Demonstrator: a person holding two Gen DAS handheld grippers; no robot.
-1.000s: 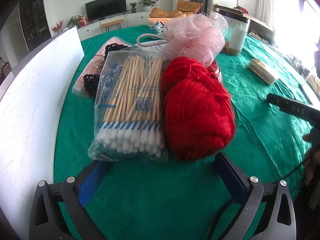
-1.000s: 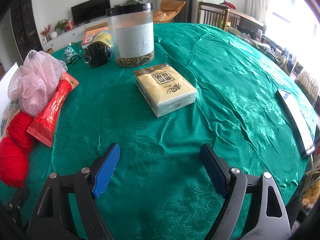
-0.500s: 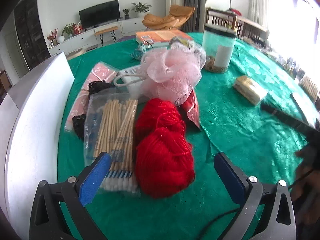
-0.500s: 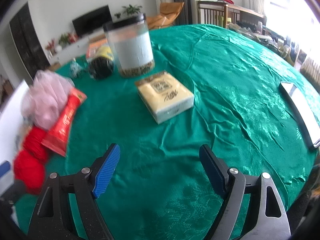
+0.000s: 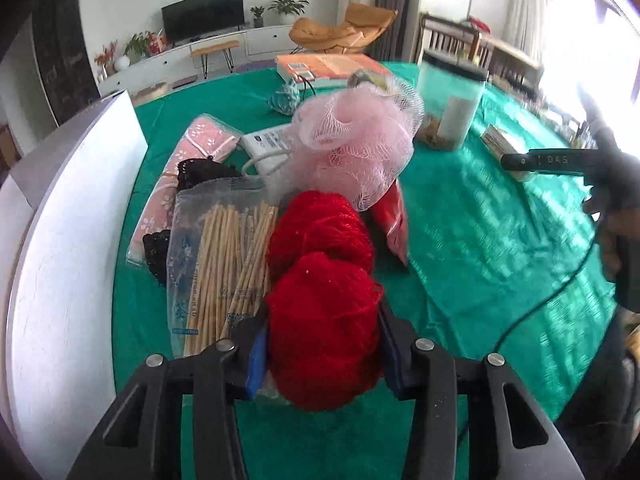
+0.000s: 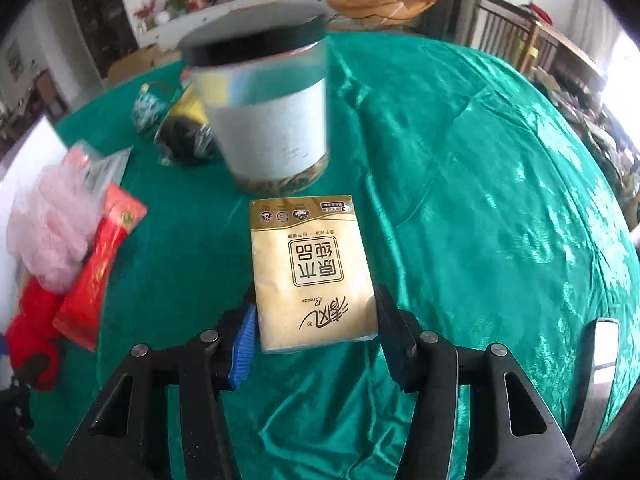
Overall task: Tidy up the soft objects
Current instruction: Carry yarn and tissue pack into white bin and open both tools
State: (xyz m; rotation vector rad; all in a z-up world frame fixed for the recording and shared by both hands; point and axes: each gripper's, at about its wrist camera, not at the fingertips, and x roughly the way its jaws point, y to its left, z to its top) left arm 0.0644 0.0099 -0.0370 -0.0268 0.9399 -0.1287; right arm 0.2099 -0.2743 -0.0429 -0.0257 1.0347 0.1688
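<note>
A big round surface (image 6: 460, 200) with a shiny green cloth sits in a bright living room. The left gripper (image 5: 322, 350) is closing on the near end of a red yarn ball (image 5: 324, 300), and its pads squeeze the yarn. A bag of cotton swabs (image 5: 224, 264) lies just beside the yarn, and a pink bath puff (image 5: 356, 148) sits behind it. The right gripper (image 6: 314, 330) is closing around a yellow tissue pack (image 6: 312, 276), which lies flat between its jaws in front of a clear jar (image 6: 264, 116).
</note>
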